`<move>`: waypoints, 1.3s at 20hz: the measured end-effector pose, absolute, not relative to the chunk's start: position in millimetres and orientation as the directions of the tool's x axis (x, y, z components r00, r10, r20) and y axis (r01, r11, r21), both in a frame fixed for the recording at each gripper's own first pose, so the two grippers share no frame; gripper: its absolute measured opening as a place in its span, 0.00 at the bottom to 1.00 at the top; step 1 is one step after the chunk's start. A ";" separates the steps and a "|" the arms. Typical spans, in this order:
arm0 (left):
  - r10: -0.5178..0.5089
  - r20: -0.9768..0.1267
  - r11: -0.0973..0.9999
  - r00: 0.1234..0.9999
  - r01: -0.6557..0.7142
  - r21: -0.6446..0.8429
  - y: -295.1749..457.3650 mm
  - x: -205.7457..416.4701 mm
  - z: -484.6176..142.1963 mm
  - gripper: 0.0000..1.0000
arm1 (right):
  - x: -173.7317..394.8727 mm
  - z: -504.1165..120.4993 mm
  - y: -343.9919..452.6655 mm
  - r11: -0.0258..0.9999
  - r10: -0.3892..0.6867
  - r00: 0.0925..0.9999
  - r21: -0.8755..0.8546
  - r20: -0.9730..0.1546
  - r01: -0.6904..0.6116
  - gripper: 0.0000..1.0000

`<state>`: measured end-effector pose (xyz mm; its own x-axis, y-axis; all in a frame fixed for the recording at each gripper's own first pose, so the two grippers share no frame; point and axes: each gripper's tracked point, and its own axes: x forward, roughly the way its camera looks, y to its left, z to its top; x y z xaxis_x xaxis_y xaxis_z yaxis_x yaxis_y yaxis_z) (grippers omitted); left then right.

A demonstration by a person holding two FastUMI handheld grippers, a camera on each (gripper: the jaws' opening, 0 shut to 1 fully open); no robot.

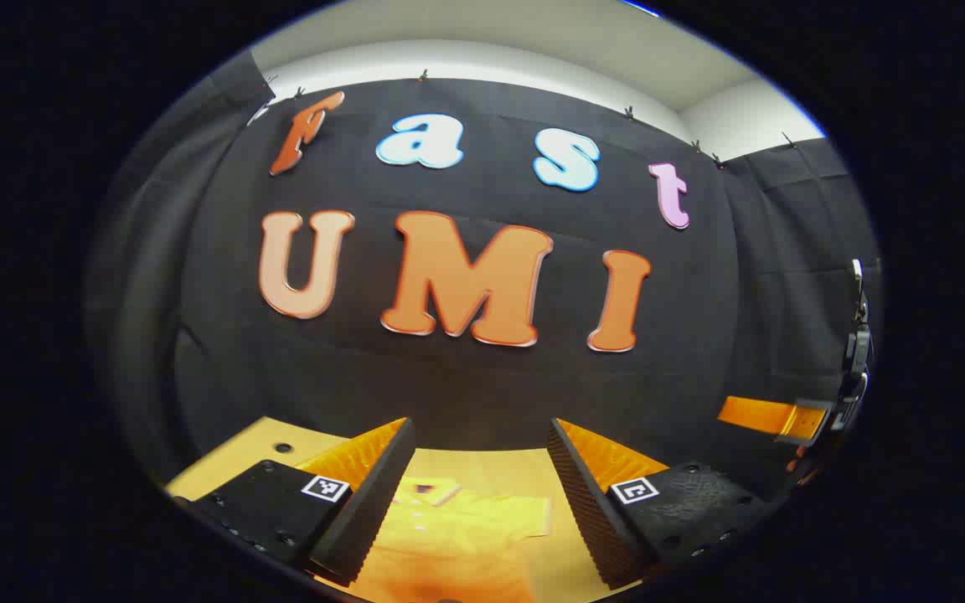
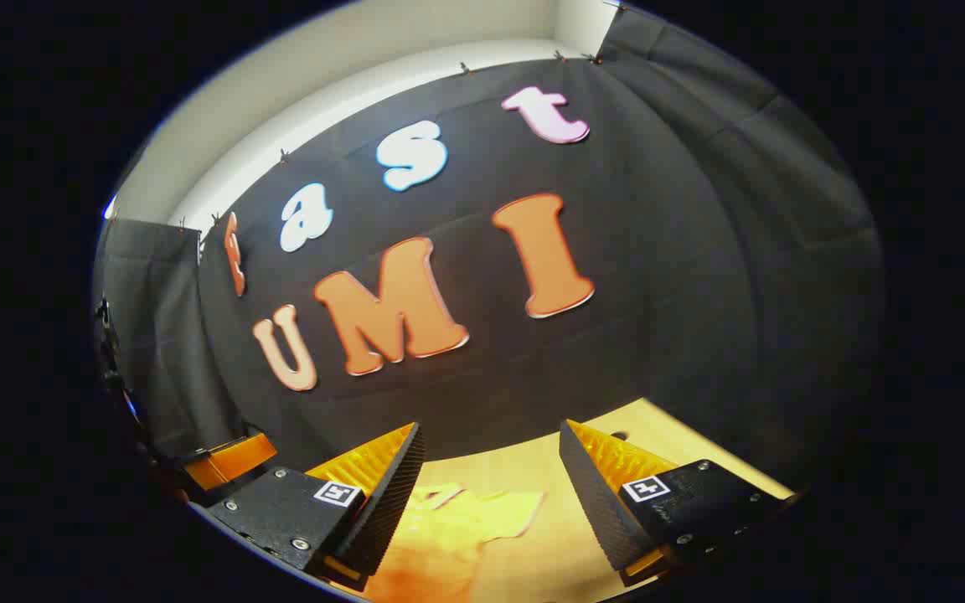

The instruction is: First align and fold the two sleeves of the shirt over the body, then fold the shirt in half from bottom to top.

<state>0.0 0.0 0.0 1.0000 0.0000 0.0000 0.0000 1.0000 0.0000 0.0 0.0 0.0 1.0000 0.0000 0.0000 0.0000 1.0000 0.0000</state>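
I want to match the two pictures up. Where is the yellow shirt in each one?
Left gripper view: the shirt lies on the table at the bottom middle, seen between the left tool's open fingers.
Right gripper view: the shirt is at the bottom, just left of middle, between the right tool's open fingers.
Shared landmark: the tan table under it.

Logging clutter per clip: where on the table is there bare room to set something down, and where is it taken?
Bare table runs right of the shirt, up to the left hand-held gripper's open fingers, with another bare strip between the collar and the cloth wall. The far left corner is free too. The shirt takes the middle; the near edge is hidden.
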 end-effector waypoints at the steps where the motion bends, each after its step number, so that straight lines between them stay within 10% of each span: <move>1: 0.024 -0.001 1.000 1.000 -0.024 0.000 37.0 -9.4 12.6 0.98 | -2.7 1.2 22.2 1.000 -0.002 1.000 0.012 0.000 0.002 1.00; 12: 0.217 -0.020 0.974 0.976 -0.215 0.064 203.8 -13.2 46.0 0.98 | 24.4 -3.2 117.7 0.970 0.013 0.999 -0.240 -0.043 -0.023 1.00; 26: 0.291 -0.079 0.956 0.953 -0.286 0.065 185.7 74.5 13.8 0.98 | 127.0 -9.0 41.5 0.964 -0.067 0.984 -0.267 -0.163 0.021 0.98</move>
